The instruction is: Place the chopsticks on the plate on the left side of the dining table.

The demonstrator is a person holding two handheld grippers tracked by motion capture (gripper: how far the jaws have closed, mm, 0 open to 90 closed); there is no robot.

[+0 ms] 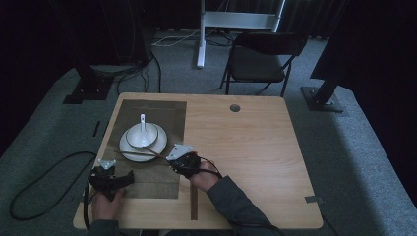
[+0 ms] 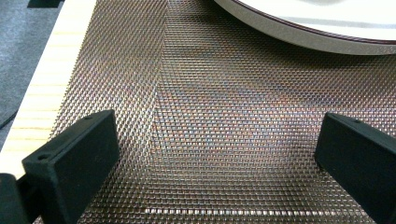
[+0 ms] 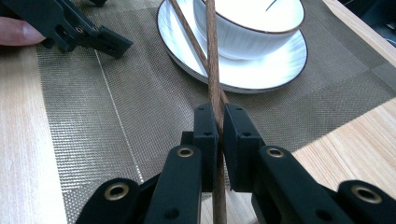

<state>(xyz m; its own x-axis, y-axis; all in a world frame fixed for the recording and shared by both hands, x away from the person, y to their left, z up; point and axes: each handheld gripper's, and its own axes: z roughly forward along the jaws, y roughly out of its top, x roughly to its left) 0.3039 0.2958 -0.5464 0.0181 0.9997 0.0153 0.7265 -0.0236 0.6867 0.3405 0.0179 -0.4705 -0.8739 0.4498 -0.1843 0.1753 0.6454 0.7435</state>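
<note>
Wooden table (image 1: pixel 246 147) with a woven placemat (image 1: pixel 157 118) on its left half. On the mat a white plate (image 1: pixel 129 152) carries a white bowl (image 1: pixel 142 135) with a white spoon (image 1: pixel 142 122) standing in it.

Left gripper (image 1: pixel 110 179) rests low on the near mat edge, jaws wide apart, nothing between them; plate rim (image 2: pixel 317 32) just ahead of it.

Right gripper (image 3: pixel 219 126) is clamped tight on one brown chopstick (image 3: pixel 212 70), which runs forward over the plate rim and up against the bowl (image 3: pixel 247 28). A second chopstick (image 3: pixel 189 35) lies across the plate beside it, crossing under the held one near the jaws; whether the two touch is hard to tell from this angle.

Step in hand, as judged: placing chopsticks on the plate, second one gripped and being lined up. Next move probably calls for lowering it parallel to the first, settling it on the rim, then parting the jaws without nudging either stick or the bowl.
</note>
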